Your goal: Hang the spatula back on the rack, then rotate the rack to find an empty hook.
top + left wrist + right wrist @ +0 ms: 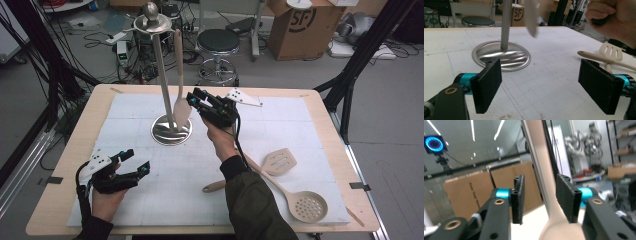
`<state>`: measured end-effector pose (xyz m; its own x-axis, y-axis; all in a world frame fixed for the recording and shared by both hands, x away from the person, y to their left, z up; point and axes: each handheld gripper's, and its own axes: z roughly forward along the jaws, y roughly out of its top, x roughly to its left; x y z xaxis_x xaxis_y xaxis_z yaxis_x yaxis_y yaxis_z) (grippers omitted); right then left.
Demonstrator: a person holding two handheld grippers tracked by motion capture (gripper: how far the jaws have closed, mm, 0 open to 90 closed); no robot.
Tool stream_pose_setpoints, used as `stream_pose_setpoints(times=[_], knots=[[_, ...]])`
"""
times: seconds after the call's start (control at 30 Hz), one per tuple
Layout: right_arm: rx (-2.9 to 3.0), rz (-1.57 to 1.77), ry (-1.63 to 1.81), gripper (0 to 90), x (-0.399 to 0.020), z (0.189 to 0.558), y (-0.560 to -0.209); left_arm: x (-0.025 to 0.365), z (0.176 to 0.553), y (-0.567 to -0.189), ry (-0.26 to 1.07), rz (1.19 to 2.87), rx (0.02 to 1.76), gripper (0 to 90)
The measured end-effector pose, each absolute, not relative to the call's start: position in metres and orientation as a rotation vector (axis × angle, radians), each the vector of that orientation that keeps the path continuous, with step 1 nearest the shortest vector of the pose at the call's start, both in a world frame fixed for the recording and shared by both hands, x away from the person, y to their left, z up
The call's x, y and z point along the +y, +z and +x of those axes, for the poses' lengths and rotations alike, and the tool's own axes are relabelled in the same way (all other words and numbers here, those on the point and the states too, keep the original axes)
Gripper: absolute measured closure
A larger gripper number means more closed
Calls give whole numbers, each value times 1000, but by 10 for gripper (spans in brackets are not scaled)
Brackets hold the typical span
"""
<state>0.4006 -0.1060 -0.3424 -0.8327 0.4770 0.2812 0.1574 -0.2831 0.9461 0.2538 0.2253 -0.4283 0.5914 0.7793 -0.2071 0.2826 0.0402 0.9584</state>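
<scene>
The left gripper (134,164) rests wide open at the near-left of the table (60,165). Ahead of it stands the steel rack (161,65). The right gripper (539,195), jaws narrowly apart, brackets the hanging beige spoon (541,170); contact is unclear.

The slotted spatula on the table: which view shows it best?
The high view: the slotted spatula lies whole and flat right of the sleeve, crossing the skimmer's handle. The left gripper view catches its slotted blade at the right edge, partly hidden. The right gripper view faces the hanging spoon.
</scene>
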Motion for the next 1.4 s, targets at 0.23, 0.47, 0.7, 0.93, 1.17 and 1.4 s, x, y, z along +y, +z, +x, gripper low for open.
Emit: stream_pose_setpoints(times=[0.23, 0.47, 0.7, 0.93, 1.17, 1.4], knots=[[1665, 754, 2315, 582, -111, 397, -321, 224, 254, -429, 480, 1543, 929, 196], [1643, 738, 2325, 581, -108, 399, -303, 224, 255, -430, 474, 1538, 931, 196], [1582, 744, 2331, 573, -106, 403, -287, 227, 253, -430, 475, 1532, 939, 196], [1531, 757, 2365, 563, -103, 407, -269, 227, 252, -430, 472, 1532, 940, 196], [1464, 781, 2393, 707, -101, 415, -251, 226, 253, -430, 464, 1525, 939, 196], [1463, 781, 2406, 862, -95, 424, -236, 227, 254, -431, 462, 1519, 939, 196]])
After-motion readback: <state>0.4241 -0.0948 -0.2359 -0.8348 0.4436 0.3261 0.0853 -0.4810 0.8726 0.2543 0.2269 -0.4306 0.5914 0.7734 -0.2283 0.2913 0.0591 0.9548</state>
